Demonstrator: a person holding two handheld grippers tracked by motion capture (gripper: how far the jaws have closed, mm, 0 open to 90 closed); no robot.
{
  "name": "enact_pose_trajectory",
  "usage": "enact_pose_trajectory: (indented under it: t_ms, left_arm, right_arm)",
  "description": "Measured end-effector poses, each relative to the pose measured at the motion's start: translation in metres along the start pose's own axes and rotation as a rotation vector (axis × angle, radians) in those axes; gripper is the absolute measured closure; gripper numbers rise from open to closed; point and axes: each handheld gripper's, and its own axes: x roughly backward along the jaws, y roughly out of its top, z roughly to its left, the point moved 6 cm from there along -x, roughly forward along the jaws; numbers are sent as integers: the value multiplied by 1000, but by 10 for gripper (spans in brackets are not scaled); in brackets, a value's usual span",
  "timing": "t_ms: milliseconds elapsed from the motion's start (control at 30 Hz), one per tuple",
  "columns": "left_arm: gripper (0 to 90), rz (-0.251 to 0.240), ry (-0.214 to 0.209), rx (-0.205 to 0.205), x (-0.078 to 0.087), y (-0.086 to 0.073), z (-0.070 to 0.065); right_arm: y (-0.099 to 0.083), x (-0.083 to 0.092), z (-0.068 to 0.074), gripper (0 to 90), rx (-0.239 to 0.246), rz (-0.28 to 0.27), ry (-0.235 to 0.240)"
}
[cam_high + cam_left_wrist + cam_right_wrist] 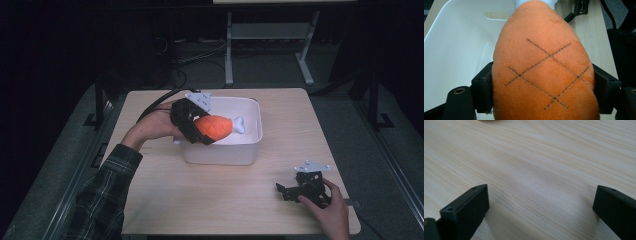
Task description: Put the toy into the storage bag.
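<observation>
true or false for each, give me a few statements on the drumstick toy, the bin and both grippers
1. The left gripper is clamped on the orange plush drumstick. True.
2. The drumstick lies flat on the table. False: it is held up over the white bin.
3. The right gripper holds a toy. False: its jaws stand open with bare wood between them.
4. The right gripper is near the table's front right corner. True.
5. The bin is black. False: it is white.

Left hand-held gripper (200,131) raised, jaws clamped wide, right hand-held gripper (286,191) low, jaws spread apart
</observation>
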Motion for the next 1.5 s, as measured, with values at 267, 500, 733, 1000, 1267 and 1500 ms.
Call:
enact_pose_trajectory:
  t_ms: [267, 500, 733, 1000, 1267, 1500]
  left_arm:
    - [215, 32, -8, -31, -11, 1, 13]
    - [213, 17, -26, -30, -24, 3, 22]
    - [209, 33, -39, -35, -39, 2, 27]
    - [202, 54, -46, -43, -47, 0, 31]
    - [180, 79, -58, -39, -52, -3, 31]
    - [165, 79, -50, -28, -54, -2, 31]
  right_arm:
    - [0, 0, 0, 0, 0, 0, 0]
    - [0, 0, 0, 0, -1, 0, 1]
    - [0, 0, 0, 0, -2, 0, 1]
    - [0, 0, 0, 0, -1, -1, 1]
    - [0, 0, 0, 0, -1, -1, 1]
    - [0, 0, 0, 0, -1, -1, 1]
